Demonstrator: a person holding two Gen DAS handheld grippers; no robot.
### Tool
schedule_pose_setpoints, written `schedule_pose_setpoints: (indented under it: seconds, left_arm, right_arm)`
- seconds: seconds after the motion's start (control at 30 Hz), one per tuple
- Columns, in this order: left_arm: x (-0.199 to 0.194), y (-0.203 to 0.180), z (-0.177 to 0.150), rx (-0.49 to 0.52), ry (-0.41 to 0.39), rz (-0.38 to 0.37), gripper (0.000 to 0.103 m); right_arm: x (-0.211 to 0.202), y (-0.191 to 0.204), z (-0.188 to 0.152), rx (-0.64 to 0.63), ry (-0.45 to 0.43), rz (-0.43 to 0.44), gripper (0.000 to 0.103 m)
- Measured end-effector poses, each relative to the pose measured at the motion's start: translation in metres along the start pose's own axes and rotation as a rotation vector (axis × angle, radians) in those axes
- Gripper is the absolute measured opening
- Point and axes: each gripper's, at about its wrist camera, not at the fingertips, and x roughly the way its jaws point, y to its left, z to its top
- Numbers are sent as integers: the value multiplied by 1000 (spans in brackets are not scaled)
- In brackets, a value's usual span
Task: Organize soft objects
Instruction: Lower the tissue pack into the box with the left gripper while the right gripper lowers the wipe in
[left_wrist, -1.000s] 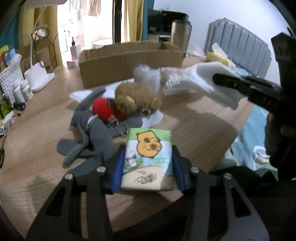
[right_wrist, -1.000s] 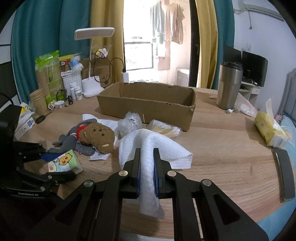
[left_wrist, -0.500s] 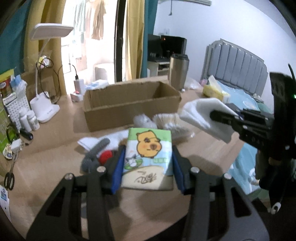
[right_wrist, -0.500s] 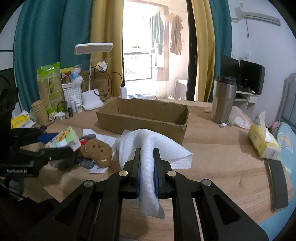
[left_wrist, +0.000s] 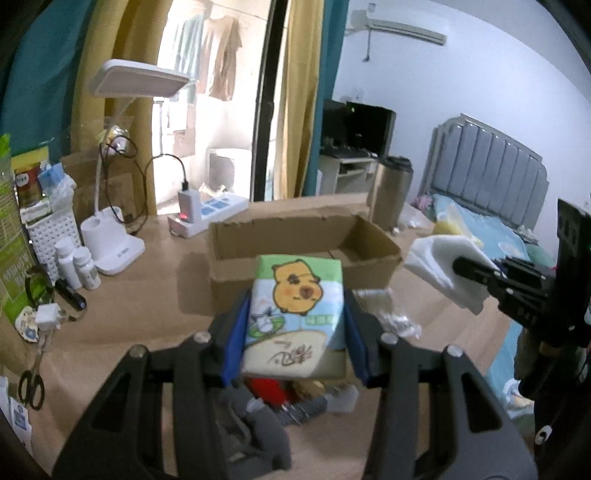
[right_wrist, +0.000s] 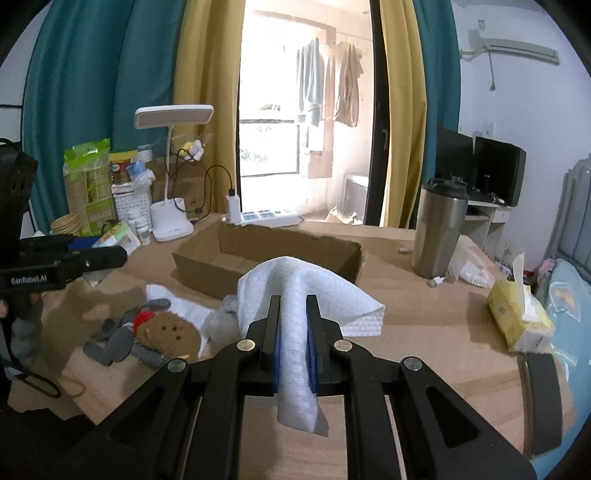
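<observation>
Lifted higher: tissue pack (left_wrist: 295, 314) in left claw (left_wrist: 293, 332).

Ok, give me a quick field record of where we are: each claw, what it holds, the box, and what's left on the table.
left claw: shut on tissue pack, held up in front of the box
right claw: shut on white cloth, lifted off the table
cardboard box: open; what shows of its floor is bare
left on table: plush toy, small plastic bag
nearby: steel tumbler, yellow tissue pack
</observation>
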Motion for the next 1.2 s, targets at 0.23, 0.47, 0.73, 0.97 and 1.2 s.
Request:
schedule_pose_setpoints:
  seconds: [0.23, 0.47, 0.73, 0.97, 1.2]
  left_arm:
    - [11, 21, 17, -21, -33, 21, 48]
    - [27, 34, 29, -43, -42, 14, 48]
    - [50, 39, 38, -37, -35, 3, 48]
    - [71, 43, 52, -30, -27, -16, 49]
    - [93, 44, 58, -16, -22, -15, 49]
  right_arm:
    - [16, -10, 13, -6, -11, -7, 12]
    - [32, -13, 24, -17, -26, -2, 12]
    - [54, -14, 31, -33, -27, 10, 12]
    - [72, -17, 42, -38, -33, 19, 12]
    - [89, -26, 53, -15, -46, 39, 12]
